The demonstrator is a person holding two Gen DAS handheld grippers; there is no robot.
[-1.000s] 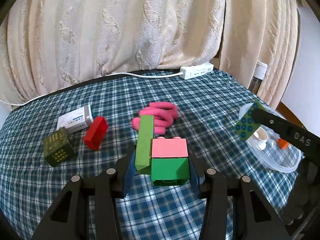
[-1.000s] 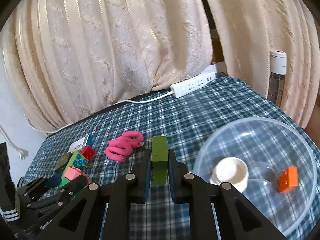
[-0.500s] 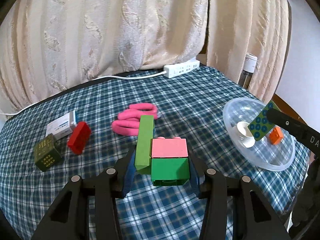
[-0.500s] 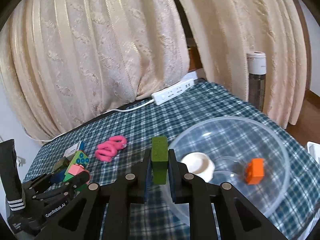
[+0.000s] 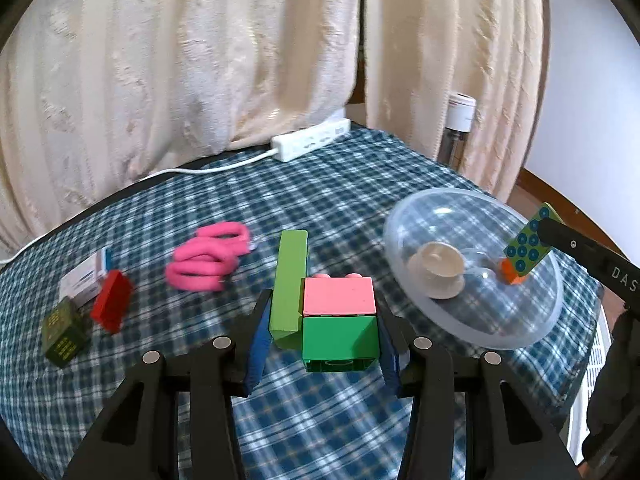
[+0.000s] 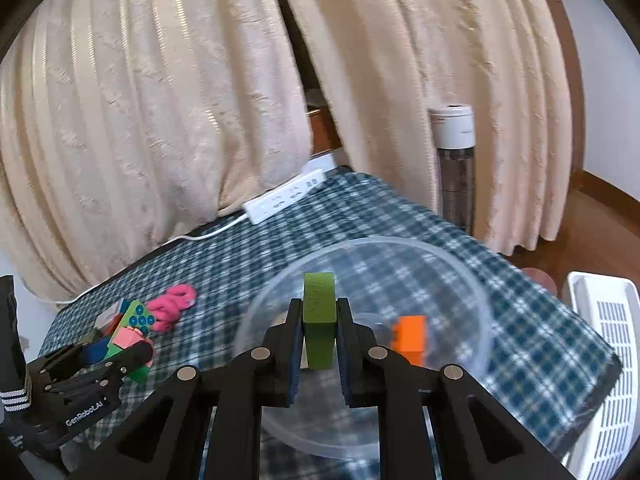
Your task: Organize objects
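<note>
Left gripper (image 5: 324,340): jaws clamped on a block cluster (image 5: 328,312) of light green, pink and green bricks, above the checked tablecloth (image 5: 320,420). Clear bowl (image 5: 520,332): held an orange block (image 6: 410,338). Right gripper (image 6: 319,344): jaws closed on an olive block (image 6: 319,320), over the bowl.

Checked table (image 5: 360,184) bears bowl (image 5: 532,320), power strip (image 5: 310,144).

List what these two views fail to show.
- Left wrist view: the orange block is mostly hidden by the right gripper's green studded block.
- Right wrist view: the white cup in the clear bowl is hidden behind the gripper fingers.
- Small white box: print too small to read.
</note>
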